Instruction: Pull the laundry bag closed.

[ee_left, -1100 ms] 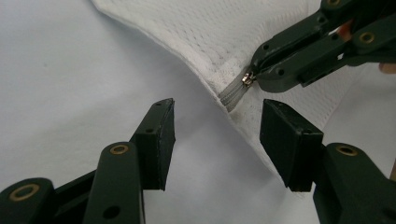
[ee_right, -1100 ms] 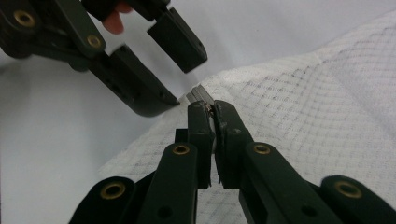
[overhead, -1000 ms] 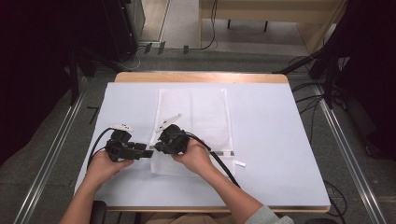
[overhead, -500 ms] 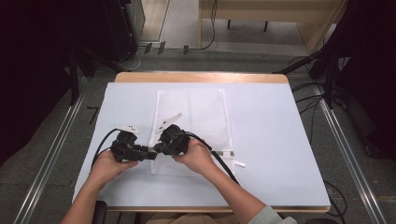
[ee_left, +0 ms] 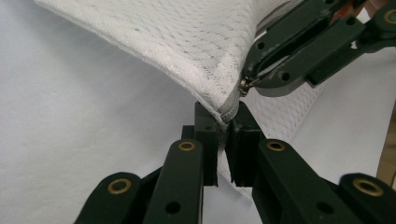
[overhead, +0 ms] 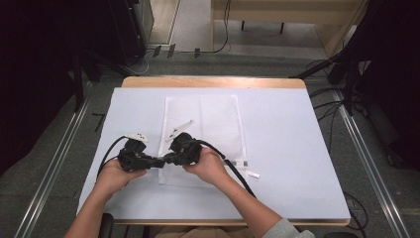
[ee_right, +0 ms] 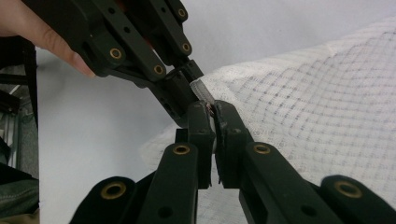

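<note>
Closing over the last half second, the left gripper (ee_left: 223, 122) now pinches the mesh bag's (overhead: 208, 124) grey zipper end near the table's (overhead: 297, 148) front-left. The right gripper (ee_right: 215, 112) pinches the zipper pull beside it. Both grips are set; opening the zipper looks still to do.

A pale sheet is covering the wooden table (overhead: 213, 82) — grey floor (overhead: 59, 163) is stretching around it, metal rails (overhead: 49, 183) and black cables (overhead: 225, 34) running alongside, dark shadow lying left.
</note>
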Tool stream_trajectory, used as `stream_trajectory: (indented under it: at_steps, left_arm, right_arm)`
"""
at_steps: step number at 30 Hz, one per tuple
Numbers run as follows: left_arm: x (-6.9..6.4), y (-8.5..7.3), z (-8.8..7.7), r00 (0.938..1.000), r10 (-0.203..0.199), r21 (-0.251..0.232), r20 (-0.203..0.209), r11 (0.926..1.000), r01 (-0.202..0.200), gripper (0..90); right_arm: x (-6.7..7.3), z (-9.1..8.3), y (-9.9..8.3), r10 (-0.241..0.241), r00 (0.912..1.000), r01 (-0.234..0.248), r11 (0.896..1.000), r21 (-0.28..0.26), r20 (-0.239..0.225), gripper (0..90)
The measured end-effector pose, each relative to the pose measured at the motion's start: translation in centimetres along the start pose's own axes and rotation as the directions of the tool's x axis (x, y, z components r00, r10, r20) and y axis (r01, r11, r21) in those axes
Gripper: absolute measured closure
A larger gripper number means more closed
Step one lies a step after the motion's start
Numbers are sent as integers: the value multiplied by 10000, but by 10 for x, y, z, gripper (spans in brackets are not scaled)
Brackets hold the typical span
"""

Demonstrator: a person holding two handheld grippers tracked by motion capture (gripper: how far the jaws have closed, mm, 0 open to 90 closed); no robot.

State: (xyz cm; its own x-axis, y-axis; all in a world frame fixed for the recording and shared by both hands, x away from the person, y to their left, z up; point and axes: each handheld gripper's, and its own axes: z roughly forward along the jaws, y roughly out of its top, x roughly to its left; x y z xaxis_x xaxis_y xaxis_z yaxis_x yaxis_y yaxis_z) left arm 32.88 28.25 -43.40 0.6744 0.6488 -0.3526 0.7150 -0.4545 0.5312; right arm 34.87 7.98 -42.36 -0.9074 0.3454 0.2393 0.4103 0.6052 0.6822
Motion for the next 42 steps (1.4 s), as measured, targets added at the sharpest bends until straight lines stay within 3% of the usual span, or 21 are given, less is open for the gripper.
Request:
stream_trajectory:
  at_steps: [8,11,14,22,33,42]
  left_arm:
    - [-2,2,1,9999,74,151,152,9999,-76,867]
    - [-1,2,1,9993,-222,262,292,9994,214,872]
    - [0,2,0,9992,-249,244,328,9994,241,876]
    - [0,1,-1,9998,-146,209,151,9997,142,880]
    - [-2,1,0,9998,-98,227,167,9997,94,879]
    - [-1,0,-1,9999,-23,270,131,9996,20,879]
  right_arm:
    - [-3,3,-4,103,9999,-104,9999,43,119,881]
    - [-4,5,-5,80,9999,-82,9999,88,142,881]
    - [-4,6,-6,34,9997,-35,10000,48,246,882]
    - [-8,6,-11,35,9987,-42,9999,143,511,883]
    - [-11,4,-17,-95,9991,95,10000,8,418,883]
    - [-18,0,-25,224,9979,-231,9997,114,609,883]
